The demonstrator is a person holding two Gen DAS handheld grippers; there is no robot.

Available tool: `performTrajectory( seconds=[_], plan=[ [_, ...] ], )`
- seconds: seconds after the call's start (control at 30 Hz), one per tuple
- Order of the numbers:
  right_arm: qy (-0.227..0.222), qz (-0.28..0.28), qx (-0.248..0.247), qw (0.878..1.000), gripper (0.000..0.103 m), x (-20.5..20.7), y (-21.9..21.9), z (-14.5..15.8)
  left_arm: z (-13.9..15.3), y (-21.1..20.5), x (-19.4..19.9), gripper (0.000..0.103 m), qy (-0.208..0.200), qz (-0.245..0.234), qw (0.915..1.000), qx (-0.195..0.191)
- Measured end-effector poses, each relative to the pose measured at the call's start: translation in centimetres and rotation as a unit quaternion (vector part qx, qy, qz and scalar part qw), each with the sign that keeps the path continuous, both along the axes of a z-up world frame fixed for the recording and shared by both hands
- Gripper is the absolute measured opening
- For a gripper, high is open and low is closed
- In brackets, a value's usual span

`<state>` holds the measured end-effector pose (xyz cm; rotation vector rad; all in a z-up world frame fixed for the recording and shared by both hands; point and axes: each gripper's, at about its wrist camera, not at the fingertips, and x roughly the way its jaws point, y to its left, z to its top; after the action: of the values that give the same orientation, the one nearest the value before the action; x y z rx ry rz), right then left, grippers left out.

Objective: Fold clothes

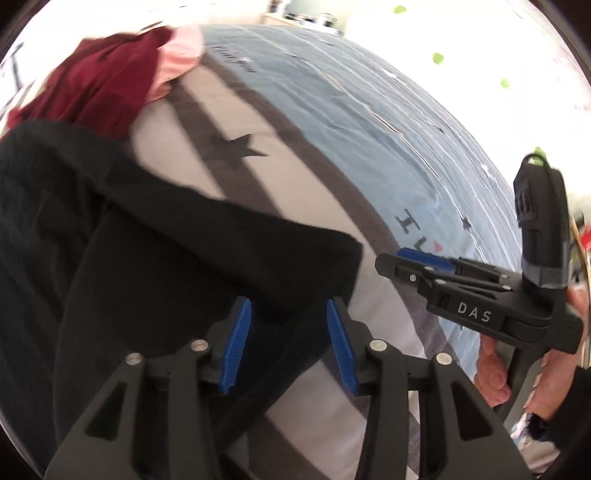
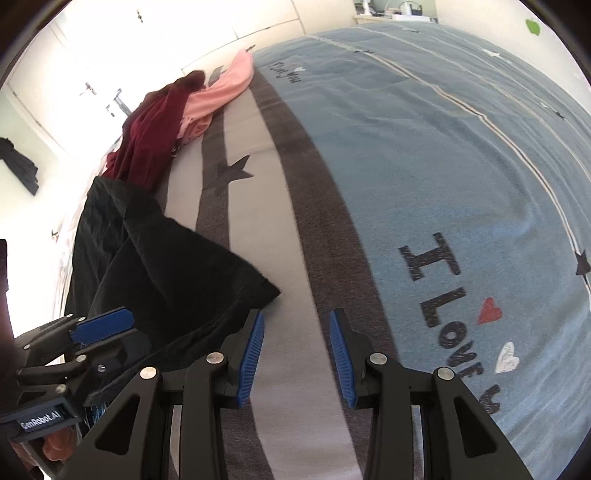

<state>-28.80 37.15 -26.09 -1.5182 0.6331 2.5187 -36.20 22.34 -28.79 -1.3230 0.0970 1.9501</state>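
A black garment [image 1: 129, 251] lies spread on the bed, also in the right wrist view [image 2: 155, 266]. My left gripper [image 1: 290, 343] is open just above the garment's near corner, holding nothing. My right gripper [image 2: 297, 354] is open and empty over the grey stripe of the bedspread, just right of the garment's corner. The right gripper also shows in the left wrist view [image 1: 413, 264], and the left gripper in the right wrist view [image 2: 103, 332]. A dark red garment [image 2: 151, 129] and a pink garment [image 2: 221, 92] lie heaped farther along the bed's left edge.
The bedspread [image 2: 424, 166] is blue with grey and white stripes, stars and "I LOVE" lettering. White wardrobe doors [image 2: 92, 74] stand left of the bed. A shelf with small items [image 2: 395, 11] is at the far end.
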Motion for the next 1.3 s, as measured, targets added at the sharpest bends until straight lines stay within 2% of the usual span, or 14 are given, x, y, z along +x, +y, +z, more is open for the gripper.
performTrajectory(
  seconds=[0.1, 0.33, 0.43, 0.53, 0.67, 0.77, 0.83, 1.07, 1.17, 1.3],
  plan=[
    [0.000, -0.019, 0.007, 1.000, 0.033, 0.7, 1.2, 0.2, -0.9, 2.7, 0.1, 0.040, -0.001, -0.021, 0.9997, 0.014],
    [-0.007, -0.034, 0.014, 0.999, 0.033, 1.9, 3.5, 0.2, -4.3, 6.6, -0.3, 0.038, -0.032, -0.004, 0.9994, -0.006],
    [-0.008, -0.039, 0.013, 0.999, 0.033, 2.6, 4.3, -0.1, -4.6, 7.0, -0.6, 0.027, -0.038, 0.014, 0.9991, -0.006],
    [-0.014, -0.046, 0.009, 0.999, 0.033, 3.0, 4.9, -0.6, -5.0, 7.1, -1.1, 0.011, -0.042, 0.030, 0.9985, -0.016],
    [-0.021, -0.045, 0.006, 0.999, 0.033, 3.4, 4.9, -1.0, -5.0, 6.7, -1.9, 0.004, -0.046, 0.040, 0.9981, -0.014],
    [-0.021, -0.034, 0.008, 0.999, 0.033, 3.2, 4.3, -0.9, -3.7, 5.4, -2.9, 0.003, -0.042, 0.057, 0.9975, 0.008],
    [-0.020, -0.028, 0.008, 0.999, 0.033, 2.8, 3.7, -0.7, -1.9, 3.6, -4.1, 0.003, -0.031, 0.074, 0.9963, 0.031],
    [0.006, 0.005, 0.004, 1.000, 0.033, -1.1, 0.2, 1.0, 3.8, -5.8, -9.3, 0.003, -0.003, 0.125, 0.9874, 0.097],
    [0.025, 0.025, 0.002, 0.999, 0.033, -4.5, -2.0, 2.2, 3.3, -9.2, -9.8, 0.003, 0.003, 0.122, 0.9893, 0.081],
    [0.066, 0.062, 0.006, 0.996, 0.033, -10.3, -5.3, 4.6, 1.1, -12.4, -8.9, 0.003, -0.019, 0.115, 0.9912, 0.063]
  ],
)
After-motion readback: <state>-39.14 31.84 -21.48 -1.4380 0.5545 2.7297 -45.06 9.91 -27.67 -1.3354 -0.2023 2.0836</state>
